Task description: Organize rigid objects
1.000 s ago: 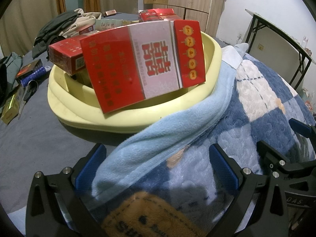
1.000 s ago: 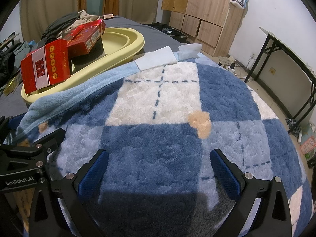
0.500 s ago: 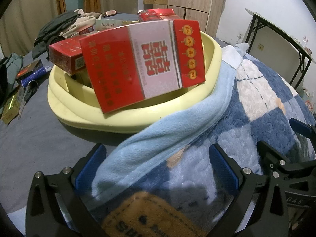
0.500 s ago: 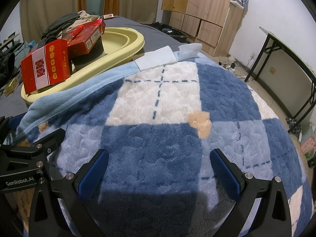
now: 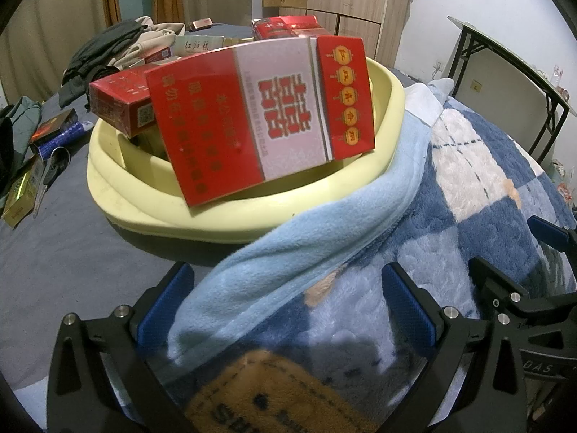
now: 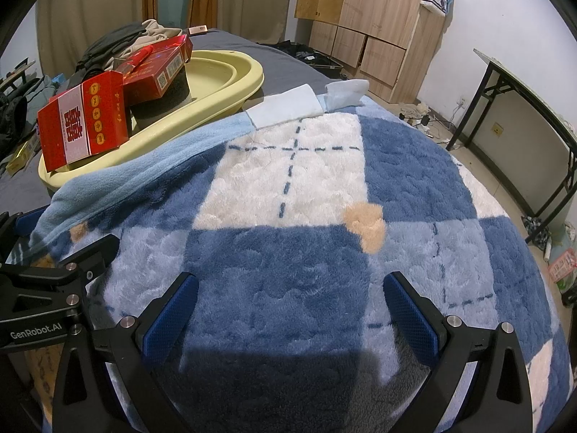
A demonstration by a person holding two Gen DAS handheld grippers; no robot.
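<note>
A pale yellow basin (image 5: 223, 216) (image 6: 230, 72) sits on the grey bed, filled with red cartons. The biggest red and silver carton (image 5: 259, 115) (image 6: 84, 122) leans on the basin's near rim, and a smaller red box (image 5: 119, 104) lies behind it. My left gripper (image 5: 288, 310) hovers open over the folded edge of a blue checked blanket (image 5: 468, 187), a short way in front of the basin. My right gripper (image 6: 290, 312) is open too, above the blanket (image 6: 288, 187), with nothing between its fingers. The two grippers stand side by side.
Small boxes (image 5: 54, 131), scissors (image 5: 50, 173) and a gold pack (image 5: 21, 198) lie on the grey sheet left of the basin. Clothes (image 5: 108, 47) are piled behind it. Wooden cabinets (image 6: 375, 25) and a folding table (image 6: 533, 108) stand to the right.
</note>
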